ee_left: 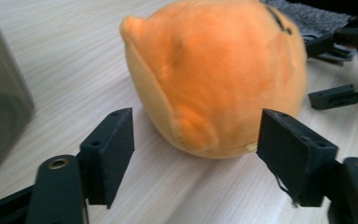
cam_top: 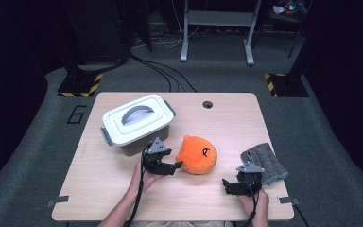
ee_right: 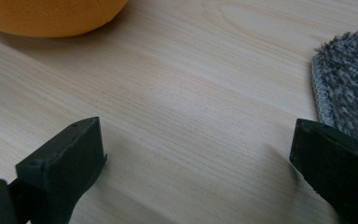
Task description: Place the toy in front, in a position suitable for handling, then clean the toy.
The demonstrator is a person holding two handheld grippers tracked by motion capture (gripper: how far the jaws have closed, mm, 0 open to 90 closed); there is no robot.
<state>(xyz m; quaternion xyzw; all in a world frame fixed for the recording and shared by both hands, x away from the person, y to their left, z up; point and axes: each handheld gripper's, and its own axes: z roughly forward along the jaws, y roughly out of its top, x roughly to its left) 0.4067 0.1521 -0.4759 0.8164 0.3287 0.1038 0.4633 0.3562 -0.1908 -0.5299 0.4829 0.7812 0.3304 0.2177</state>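
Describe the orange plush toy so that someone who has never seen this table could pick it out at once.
On the light wooden table, look near the middle, just right of the white-lidded storage box with the grey handle. There the orange plush toy lies, with the open left gripper right at its side. It is the one round, bright orange thing there, unlike the flat grey cloth farther right.

The high view looks forward and down from above the tabletop's (cam_top: 123, 189) near edge, taking in the whole top. The left gripper view sits low and close, facing the orange plush (ee_left: 214, 74). The right gripper view skims the wood; both share the plush and the grey cloth (ee_right: 349, 88).
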